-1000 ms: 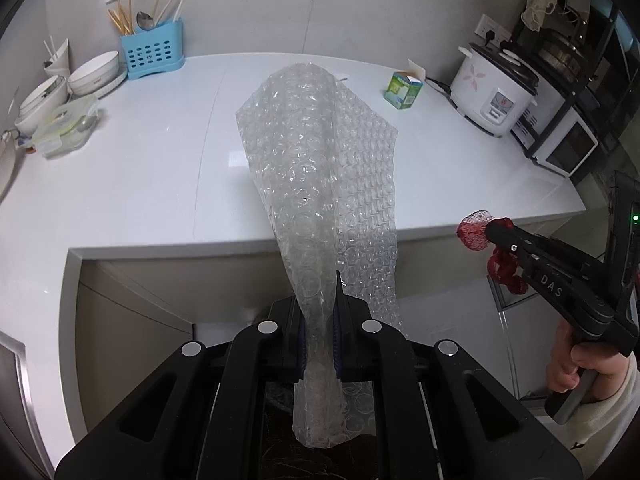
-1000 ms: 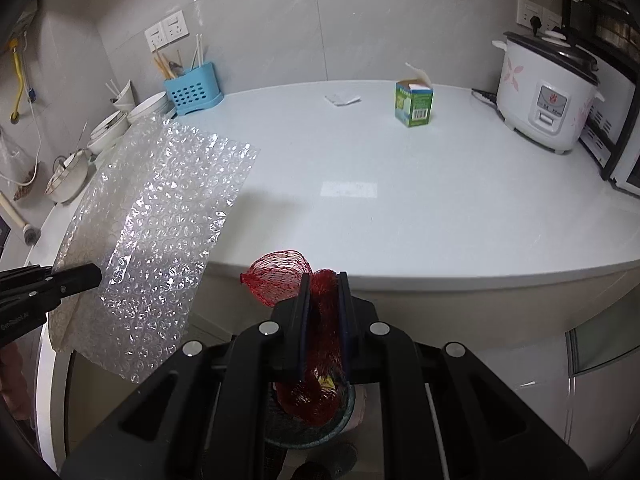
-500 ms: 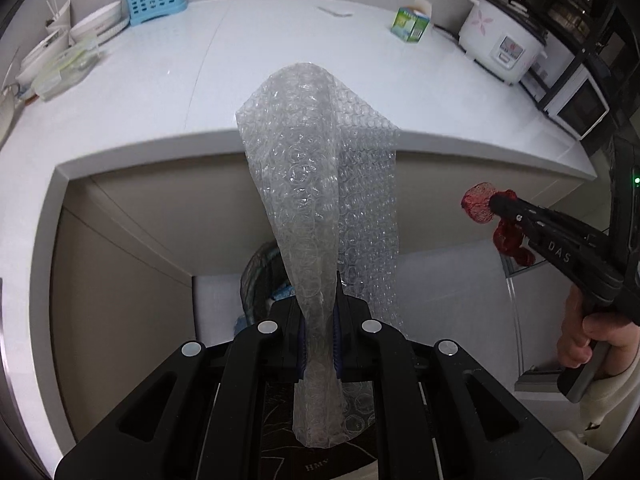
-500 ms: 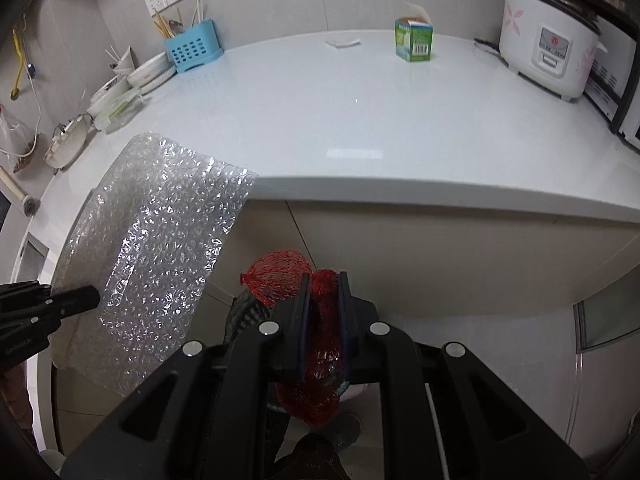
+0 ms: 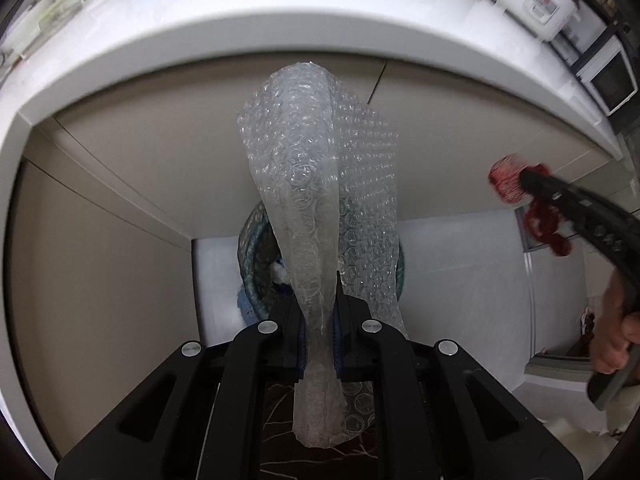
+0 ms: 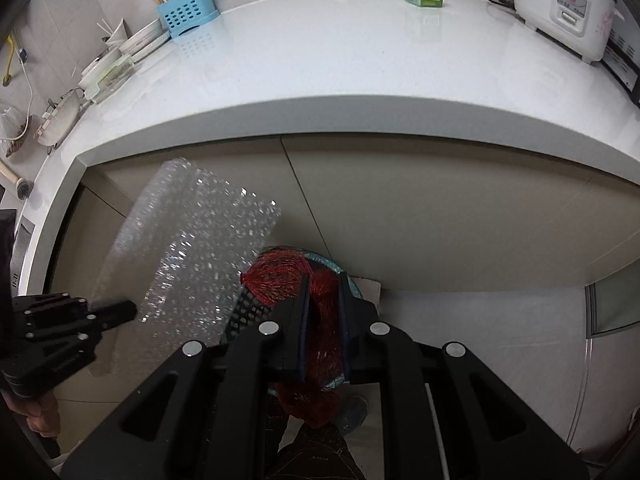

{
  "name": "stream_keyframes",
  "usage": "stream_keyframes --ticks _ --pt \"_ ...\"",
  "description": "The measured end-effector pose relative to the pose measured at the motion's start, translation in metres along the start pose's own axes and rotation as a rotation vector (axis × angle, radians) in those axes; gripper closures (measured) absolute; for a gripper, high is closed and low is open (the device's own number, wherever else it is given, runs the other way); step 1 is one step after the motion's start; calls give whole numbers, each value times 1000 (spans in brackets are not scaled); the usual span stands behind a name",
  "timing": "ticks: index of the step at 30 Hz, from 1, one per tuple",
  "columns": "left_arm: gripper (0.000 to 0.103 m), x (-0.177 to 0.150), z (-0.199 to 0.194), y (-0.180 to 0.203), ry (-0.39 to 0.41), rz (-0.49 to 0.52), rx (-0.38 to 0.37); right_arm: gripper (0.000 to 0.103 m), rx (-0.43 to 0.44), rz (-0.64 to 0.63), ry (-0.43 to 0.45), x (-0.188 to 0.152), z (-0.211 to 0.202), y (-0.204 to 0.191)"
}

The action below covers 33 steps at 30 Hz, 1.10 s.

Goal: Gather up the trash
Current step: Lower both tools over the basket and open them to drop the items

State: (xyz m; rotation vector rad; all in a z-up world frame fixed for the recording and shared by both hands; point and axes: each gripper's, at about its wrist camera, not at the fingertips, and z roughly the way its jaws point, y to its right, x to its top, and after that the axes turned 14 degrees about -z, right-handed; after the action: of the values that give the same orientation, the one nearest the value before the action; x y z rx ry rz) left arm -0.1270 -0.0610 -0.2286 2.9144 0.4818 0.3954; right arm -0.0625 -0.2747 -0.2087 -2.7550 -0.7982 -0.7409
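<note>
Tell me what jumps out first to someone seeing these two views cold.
A long sheet of clear bubble wrap stands up from the shut left hand-held gripper, filling the middle of the left view. A bright red mesh net is bunched in the right hand-held gripper. Both hang below the white countertop, above a dark bin on the floor.

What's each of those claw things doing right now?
Left gripper: closed, holding bubble wrap.
Right gripper: closed, holding red mesh netting.

Bin (image 5: 250, 248) mostly hidden behind bubble wrap (image 5: 308, 200); contents unclear.
</note>
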Motion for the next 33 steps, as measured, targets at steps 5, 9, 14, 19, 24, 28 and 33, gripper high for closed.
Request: stream_keyframes --ticks 5,9,14,19,24,28,33 --pt "94 -1 28 -2 -34 -16 19 92 7 -2 -25 -3 15 -2" --pt "94 -1 46 1 -59 -14 35 92 7 0 -50 -9 26 -4" --pt "94 0 64 2 -97 -10 63 92 12 0 -68 -13 33 -7" --pt "92 0 74 7 -123 -9 84 92 16 0 -74 -11 34 -10" --pt "85 -1 73 11 -119 -7 92 91 17 1 -81 -12 35 -10" --pt "72 -1 73 5 -126 -14 91 91 17 5 -83 -10 36 -12" --pt "59 -1 74 0 -119 -19 91 91 20 4 -86 -9 37 -12"
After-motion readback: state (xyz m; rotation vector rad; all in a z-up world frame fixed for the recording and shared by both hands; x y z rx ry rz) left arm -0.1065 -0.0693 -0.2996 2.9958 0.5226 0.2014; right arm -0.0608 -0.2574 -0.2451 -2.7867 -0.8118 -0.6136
